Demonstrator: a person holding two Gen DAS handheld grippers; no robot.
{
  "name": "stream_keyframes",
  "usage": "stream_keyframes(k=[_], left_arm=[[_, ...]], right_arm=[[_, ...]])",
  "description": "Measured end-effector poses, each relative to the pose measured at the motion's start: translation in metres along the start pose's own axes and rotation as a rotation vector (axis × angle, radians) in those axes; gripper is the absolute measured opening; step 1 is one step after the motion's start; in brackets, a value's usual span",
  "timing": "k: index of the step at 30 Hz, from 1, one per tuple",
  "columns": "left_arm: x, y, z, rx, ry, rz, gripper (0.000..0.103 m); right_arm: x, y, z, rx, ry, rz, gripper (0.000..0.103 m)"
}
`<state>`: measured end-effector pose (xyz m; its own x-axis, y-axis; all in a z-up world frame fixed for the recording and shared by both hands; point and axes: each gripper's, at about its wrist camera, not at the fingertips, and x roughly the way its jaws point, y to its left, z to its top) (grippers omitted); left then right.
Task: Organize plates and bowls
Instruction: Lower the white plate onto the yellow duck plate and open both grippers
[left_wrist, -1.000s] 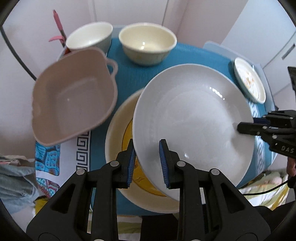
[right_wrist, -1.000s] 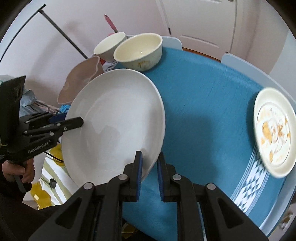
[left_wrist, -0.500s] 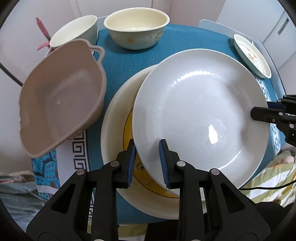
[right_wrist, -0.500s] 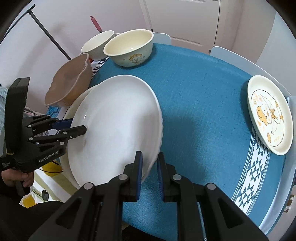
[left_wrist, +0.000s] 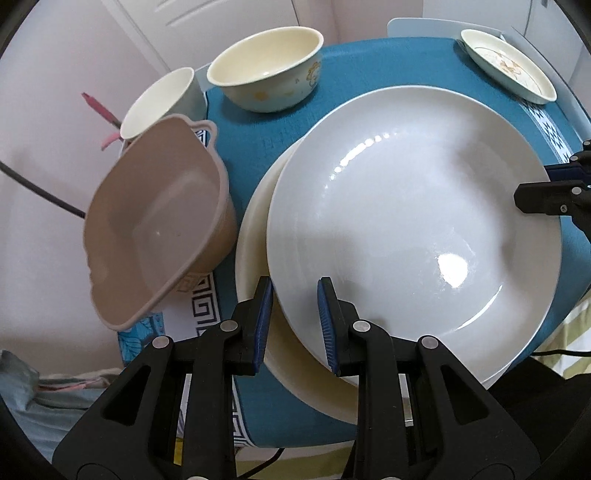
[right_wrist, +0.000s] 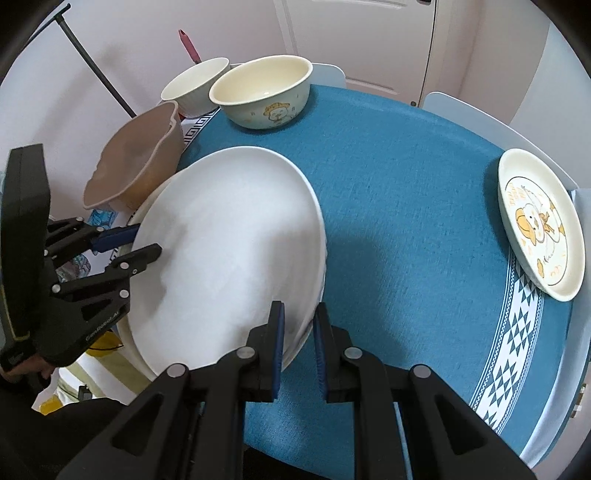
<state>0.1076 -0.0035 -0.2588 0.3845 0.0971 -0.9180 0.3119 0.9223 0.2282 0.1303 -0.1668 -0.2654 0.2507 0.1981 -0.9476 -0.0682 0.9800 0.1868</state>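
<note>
You have the large white plate (left_wrist: 413, 229) pinched from two opposite sides. Your left gripper (left_wrist: 295, 314) has its blue-padded fingers (left_wrist: 263, 317) closed over the plate's near rim, one above and one below. Your right gripper (right_wrist: 298, 341) pinches the opposite rim in the same way, its fingers (right_wrist: 277, 343) drawn close together with only the plate's edge between them. In the left wrist view the right gripper's tips show at the plate's far right edge; in the right wrist view the left gripper (right_wrist: 144, 242) shows at the plate's left edge, with part of your hand (right_wrist: 22, 365) below it.

The white plate sits over a larger cream plate (left_wrist: 255, 236), which shows as a crescent along its left side and under the near rim. Whether the two plates touch all the way round, you cannot tell from these views.

Both plates are on the blue cloth covering the tabletop (right_wrist: 406, 206). Just beside the cream plate on the left sits a tan dish with handles (left_wrist: 155, 229). Behind it stand a small white bowl (left_wrist: 159, 101) and a cream bowl with a cartoon print (left_wrist: 266, 70), close together. Well apart, at the far right of the tabletop, lies a small plate with a cartoon print (right_wrist: 539, 229).
</note>
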Motion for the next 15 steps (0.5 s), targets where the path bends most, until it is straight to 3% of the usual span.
stream_keyframes(k=[15], left_arm=[[-0.017,0.004,-0.005,0.015,-0.046,0.028,0.022]], right_arm=[[-0.002,0.014,-0.002,-0.013,-0.015,-0.059,0.014]])
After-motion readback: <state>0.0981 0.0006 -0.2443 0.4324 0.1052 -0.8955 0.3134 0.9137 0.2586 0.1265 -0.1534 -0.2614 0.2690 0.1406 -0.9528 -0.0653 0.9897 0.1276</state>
